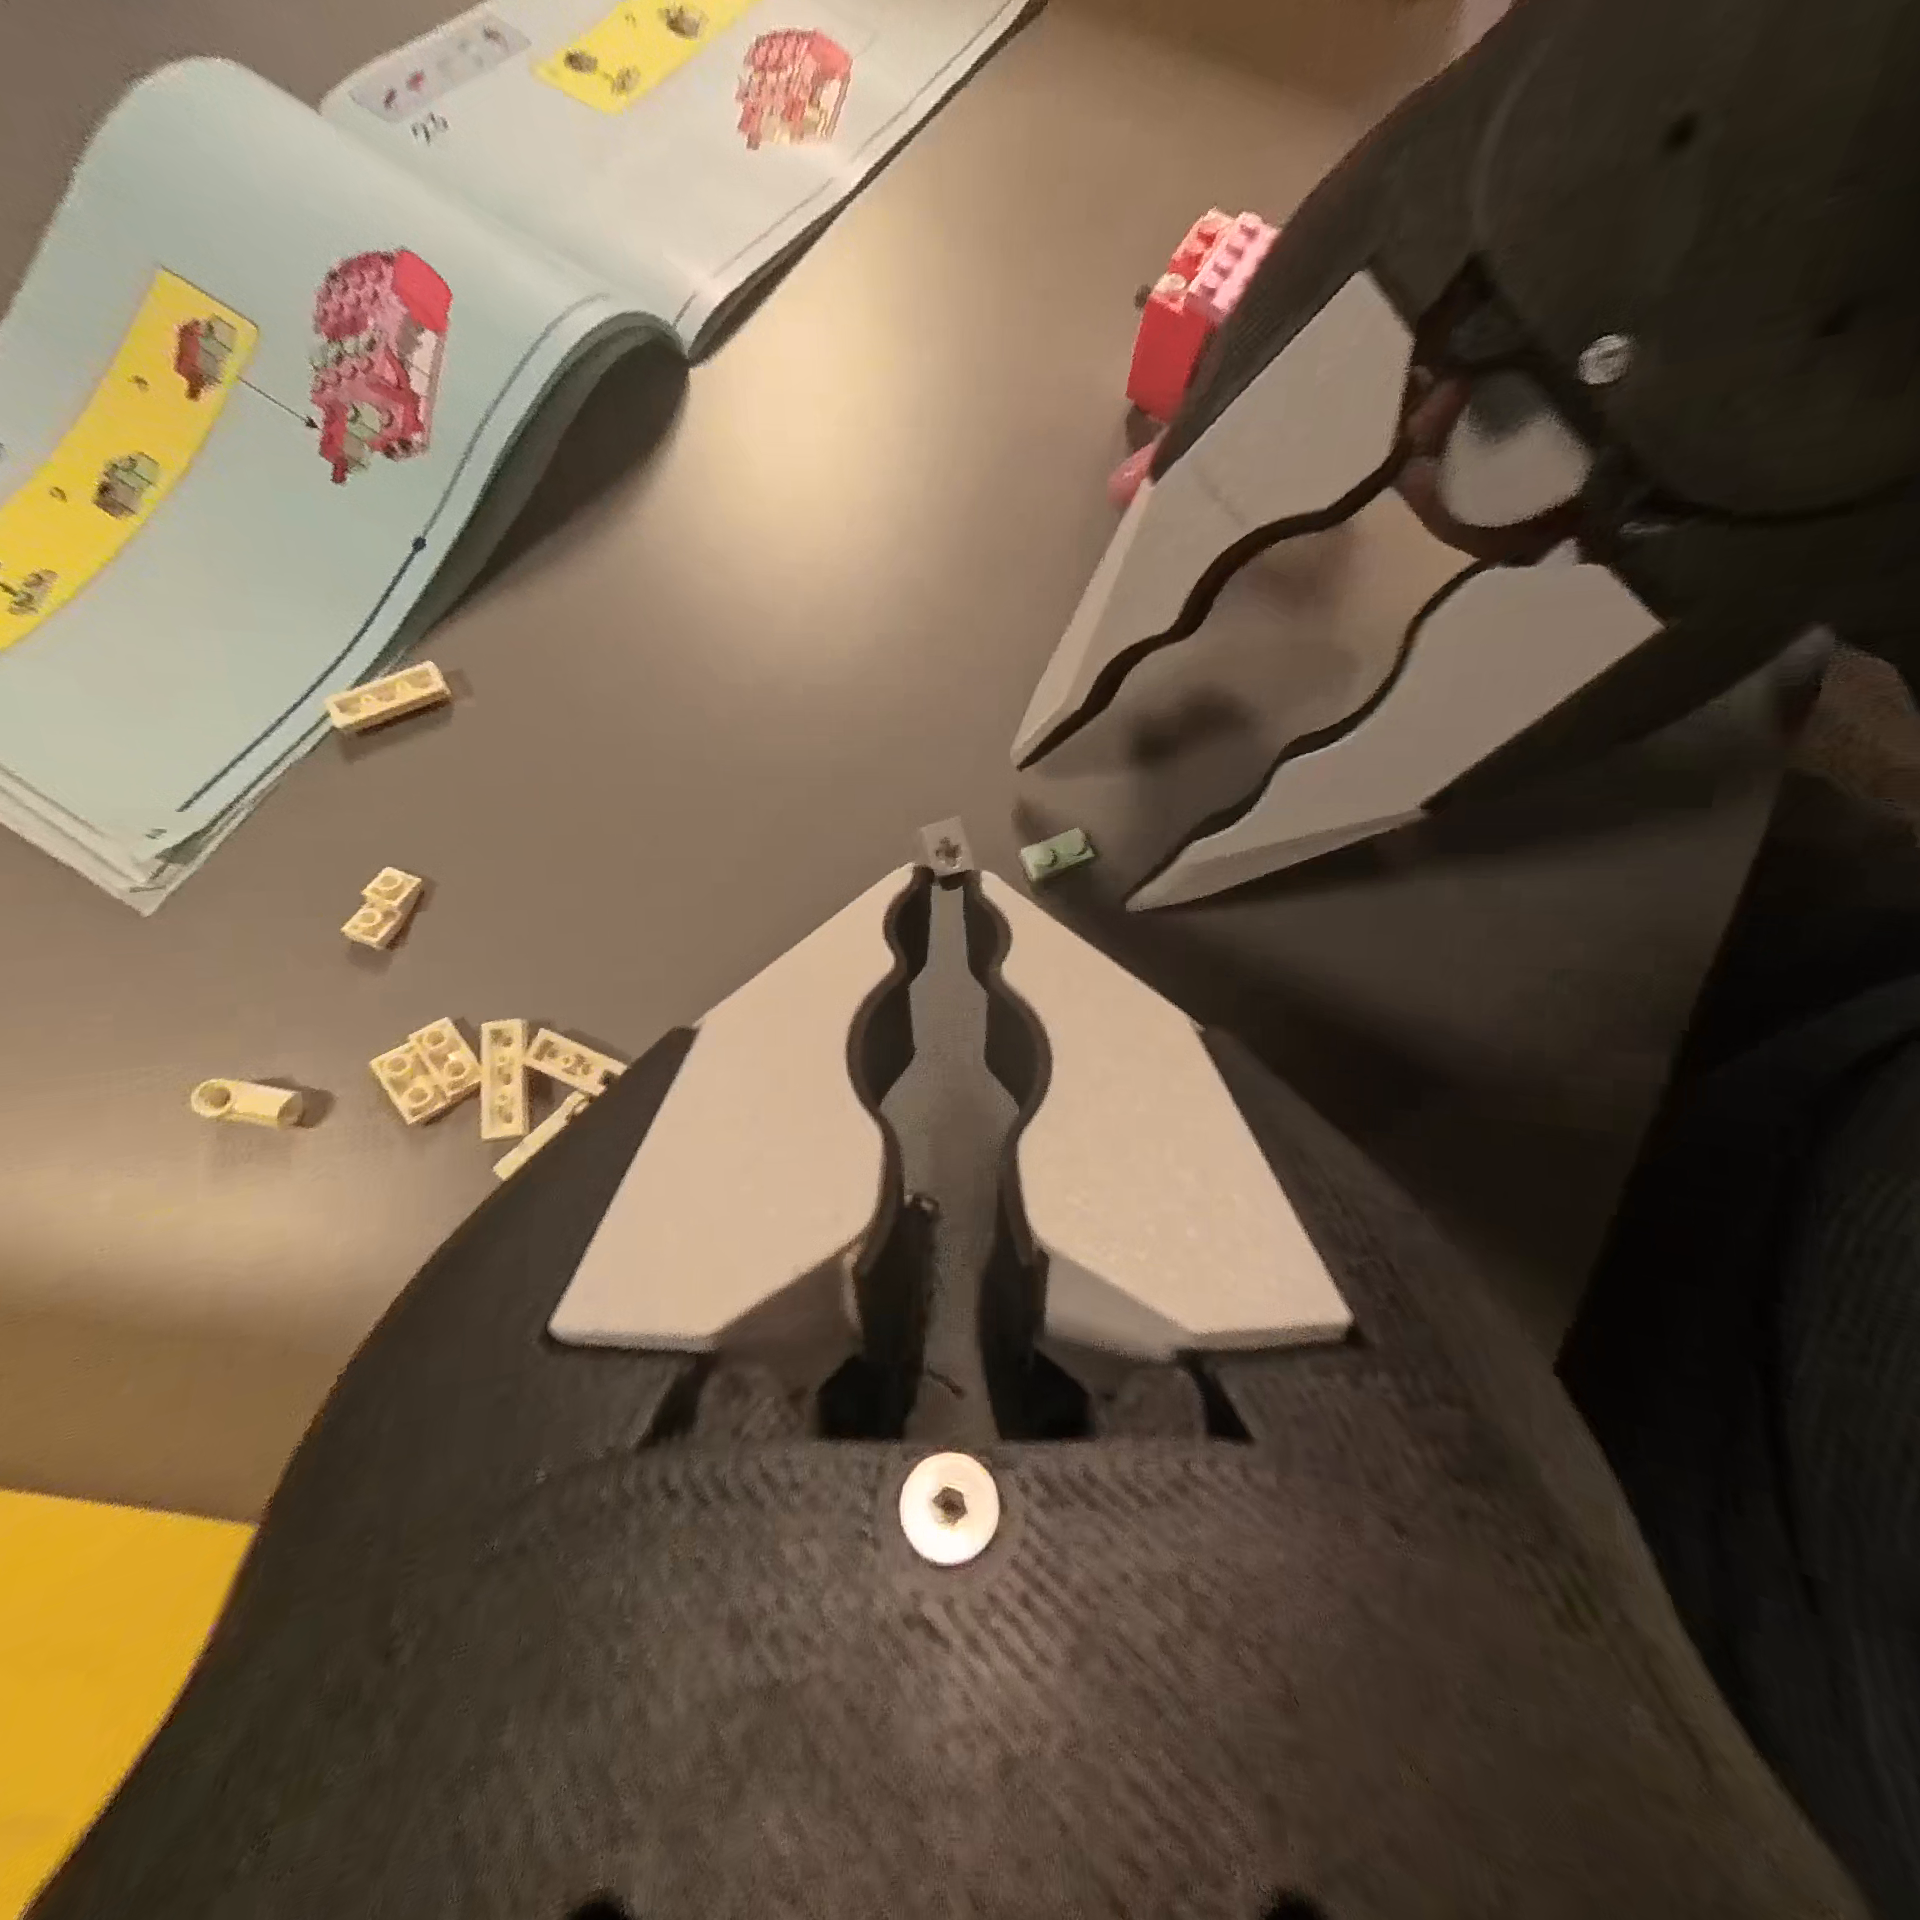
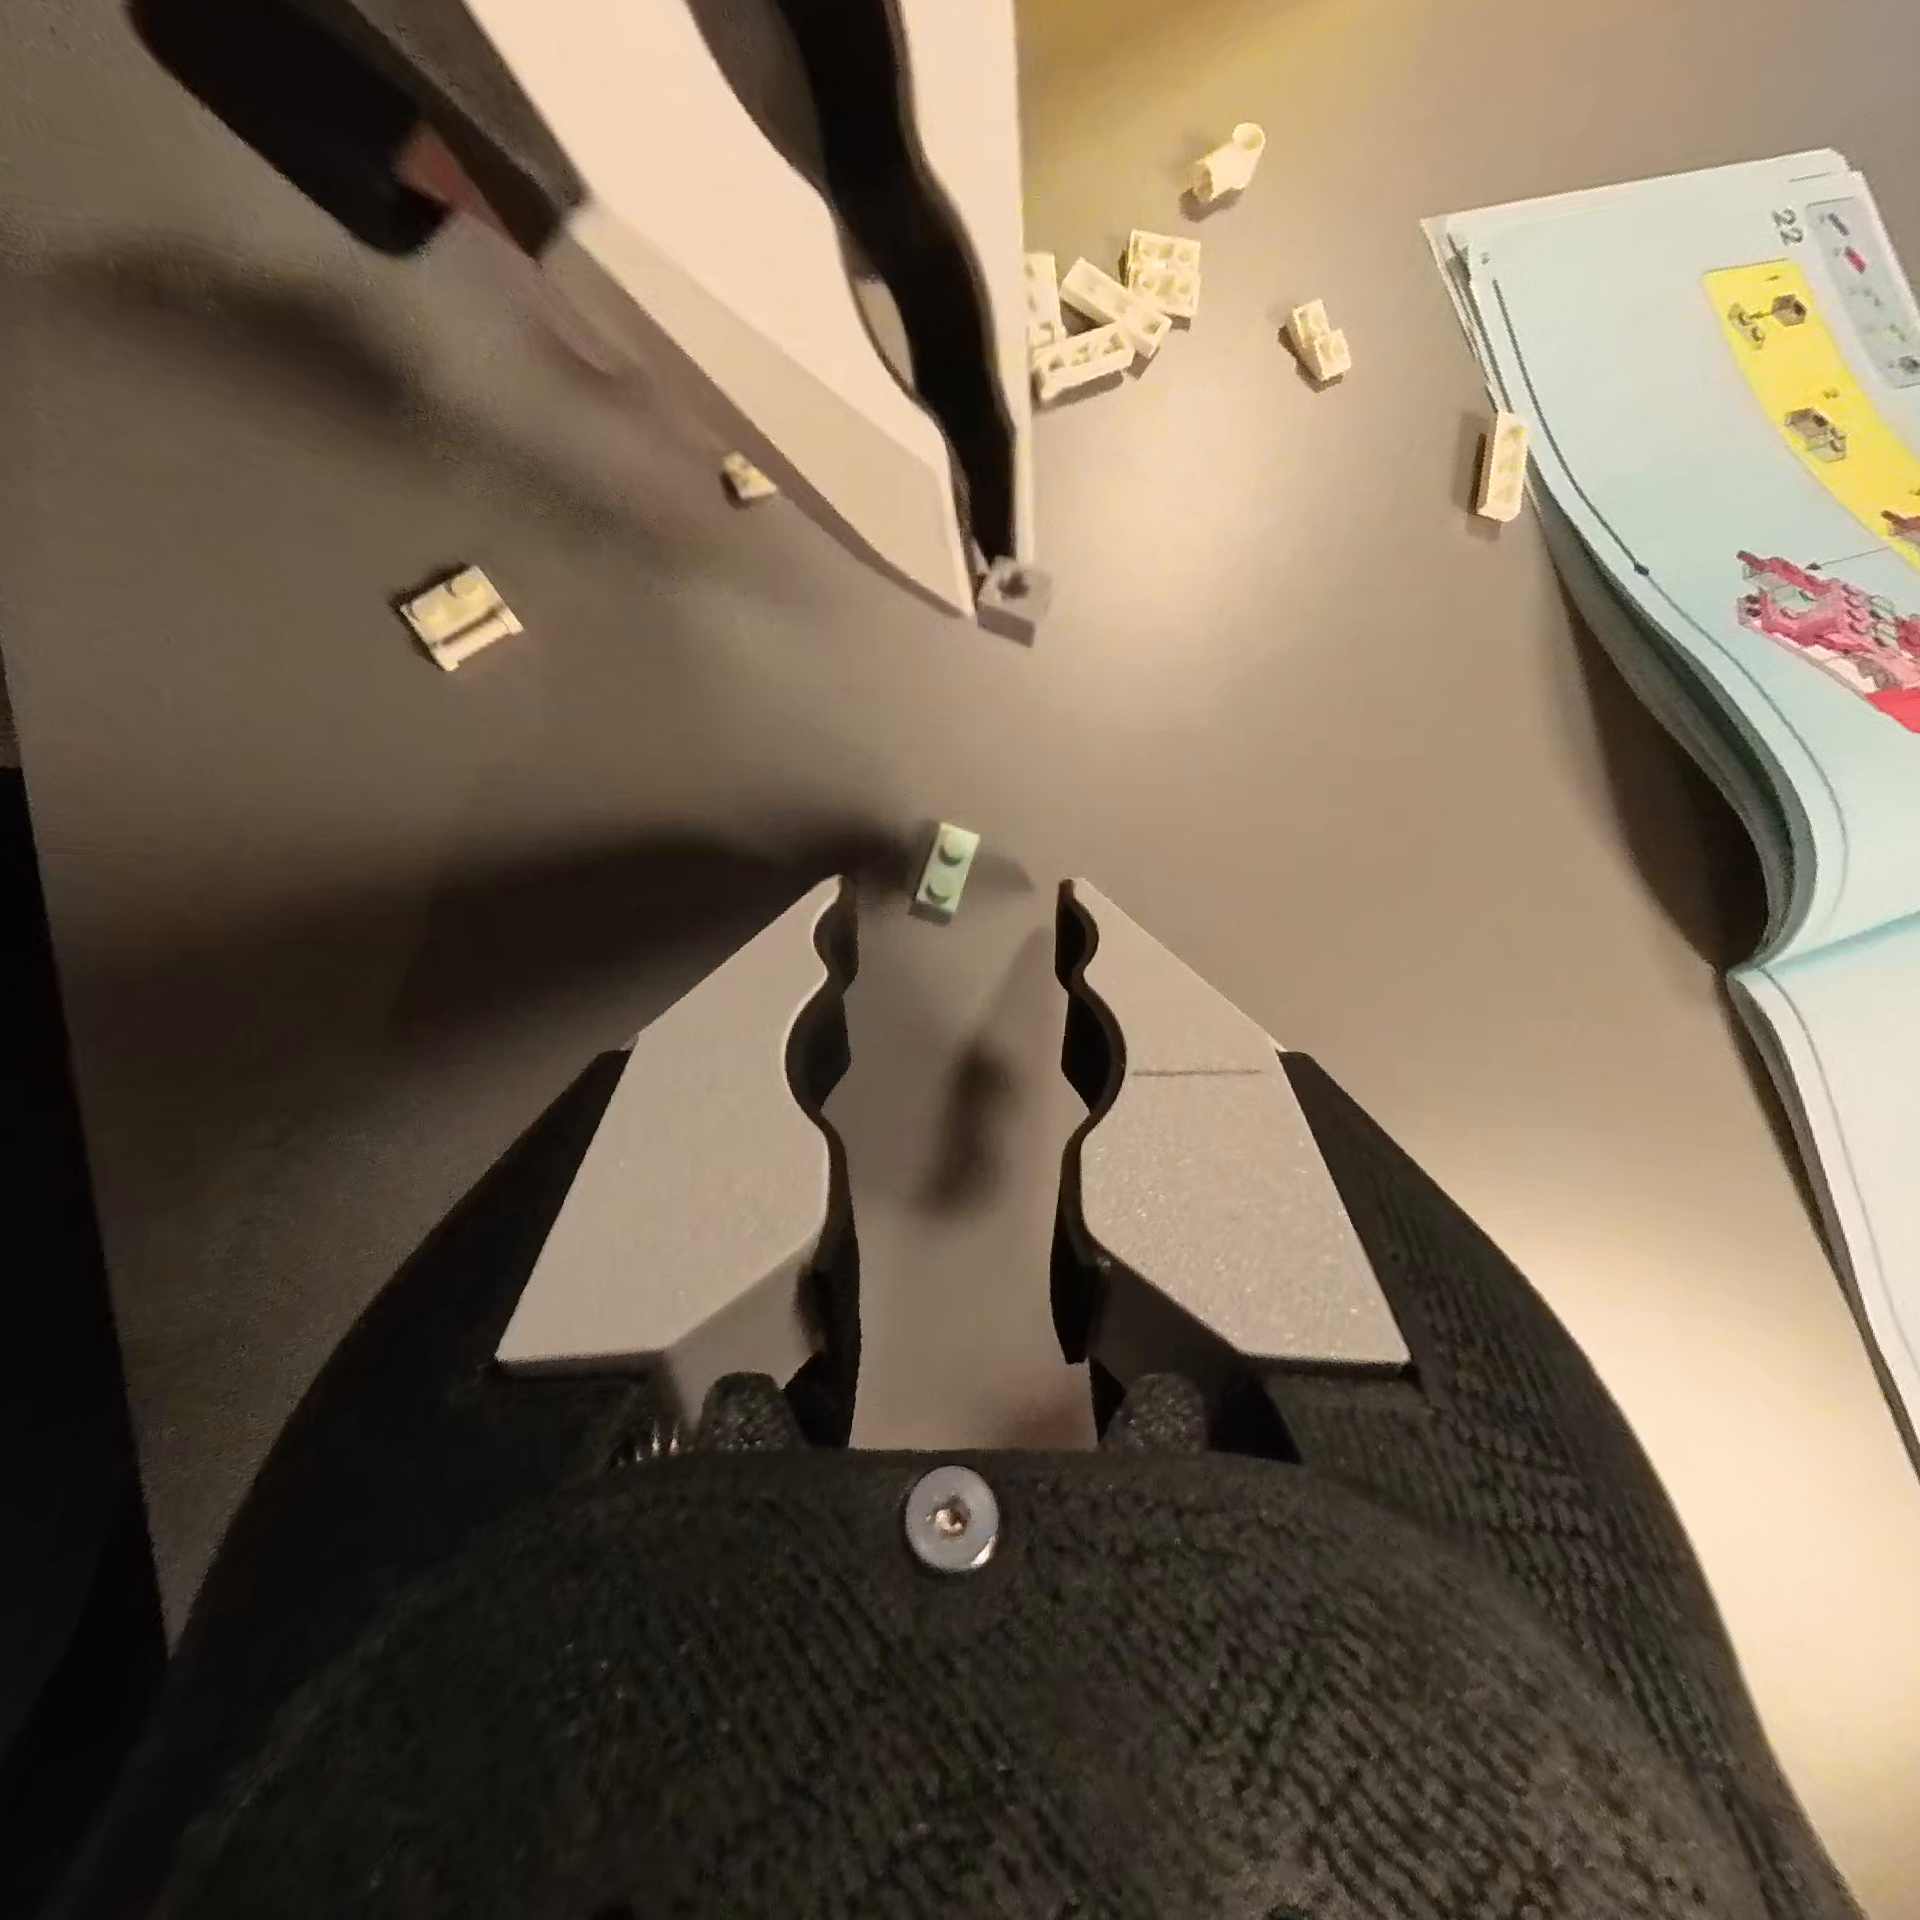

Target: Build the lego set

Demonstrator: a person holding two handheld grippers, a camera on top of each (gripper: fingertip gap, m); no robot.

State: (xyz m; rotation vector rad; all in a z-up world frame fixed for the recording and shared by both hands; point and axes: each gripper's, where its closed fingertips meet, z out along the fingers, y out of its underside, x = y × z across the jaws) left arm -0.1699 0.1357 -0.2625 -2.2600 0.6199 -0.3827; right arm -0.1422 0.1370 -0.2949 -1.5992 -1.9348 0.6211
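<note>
Left hand-held gripper (image 1: 948, 883) pinched a small grey block (image 1: 948, 852) by one edge and could drop it, while the right hand-held gripper (image 2: 956, 894) stood apart, a green brick (image 2: 943, 868) on the table (image 2: 1299, 779) at its 12 o'clock.

Between my two grippers the dark table (image 2: 1195, 727) lies bare; only a pale green two-stud plate (image 2: 943, 868) sits on it, just ahead of my right gripper (image 2: 954, 899), whose fingers stand apart. My left gripper (image 1: 948, 878) pinches a small grey cube (image 1: 948, 850). On its left, cream bricks (image 1: 478, 1075) and an open booklet (image 1: 312, 416) crowd the way; beyond stands a red-and-pink model (image 1: 1195, 312)
</note>
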